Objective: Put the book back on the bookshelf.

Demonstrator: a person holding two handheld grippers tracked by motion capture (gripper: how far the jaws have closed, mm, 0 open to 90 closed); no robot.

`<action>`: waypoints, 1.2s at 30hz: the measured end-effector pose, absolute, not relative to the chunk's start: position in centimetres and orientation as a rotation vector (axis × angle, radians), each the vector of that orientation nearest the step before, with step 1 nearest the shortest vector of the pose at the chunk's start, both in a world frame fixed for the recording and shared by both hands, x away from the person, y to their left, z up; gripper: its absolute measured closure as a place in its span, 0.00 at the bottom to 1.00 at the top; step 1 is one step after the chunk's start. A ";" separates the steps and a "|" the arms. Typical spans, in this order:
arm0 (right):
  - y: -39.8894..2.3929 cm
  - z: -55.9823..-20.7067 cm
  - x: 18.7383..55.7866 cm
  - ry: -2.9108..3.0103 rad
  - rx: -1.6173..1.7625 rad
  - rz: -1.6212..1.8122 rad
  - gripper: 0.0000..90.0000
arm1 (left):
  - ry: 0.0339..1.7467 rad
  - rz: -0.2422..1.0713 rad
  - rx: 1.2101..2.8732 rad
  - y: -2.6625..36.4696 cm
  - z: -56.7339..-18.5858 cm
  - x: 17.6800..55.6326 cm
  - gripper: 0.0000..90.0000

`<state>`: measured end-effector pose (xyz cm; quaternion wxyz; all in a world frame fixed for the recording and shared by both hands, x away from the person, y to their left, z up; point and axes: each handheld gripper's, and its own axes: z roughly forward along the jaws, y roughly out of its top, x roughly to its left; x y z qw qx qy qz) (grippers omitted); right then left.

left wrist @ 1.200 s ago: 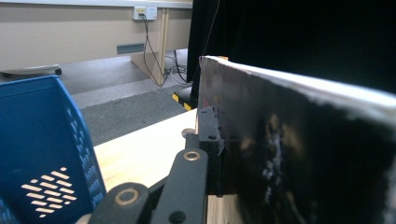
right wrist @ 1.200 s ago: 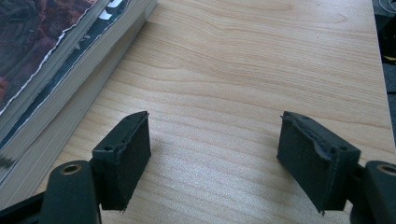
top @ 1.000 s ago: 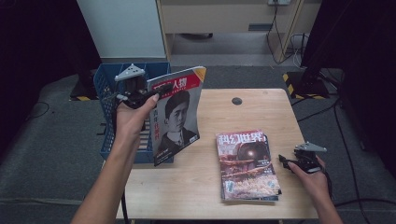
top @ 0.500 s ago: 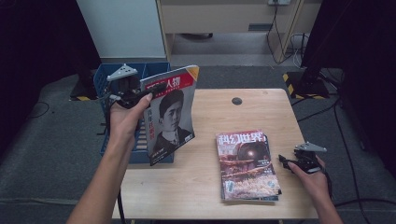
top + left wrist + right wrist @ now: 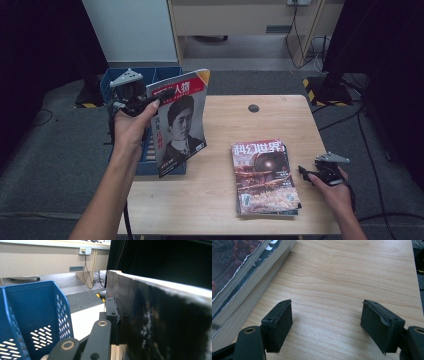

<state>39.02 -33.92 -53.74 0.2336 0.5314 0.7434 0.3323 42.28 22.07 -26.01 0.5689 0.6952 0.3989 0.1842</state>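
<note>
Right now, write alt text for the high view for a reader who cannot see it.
The left gripper holds a magazine with a portrait cover upright above the blue file basket at the wooden table's left edge. To the right, a stack of magazines lies flat, and the right gripper rests open beside it.

The high view is dim and soft, its corners sinking into black — only the pale wooden table (image 5: 220, 185) catches even overhead light. Glare streaks the glossy dark magazine cover (image 5: 160, 322) — close and blurred — in the left gripper view.
</note>
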 end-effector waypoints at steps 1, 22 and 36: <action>-33.9 -53.7 39.0 2.042 1.459 0.912 0.28 | 0.937 0.434 1.631 22.2 -26.0 42.2 0.96; -33.9 -53.7 39.0 2.043 1.457 0.911 0.28 | 0.986 0.495 1.558 27.1 -24.7 40.3 0.96; -33.8 -53.7 38.9 2.043 1.459 0.913 0.28 | 1.028 0.526 1.527 30.1 -24.7 39.4 0.96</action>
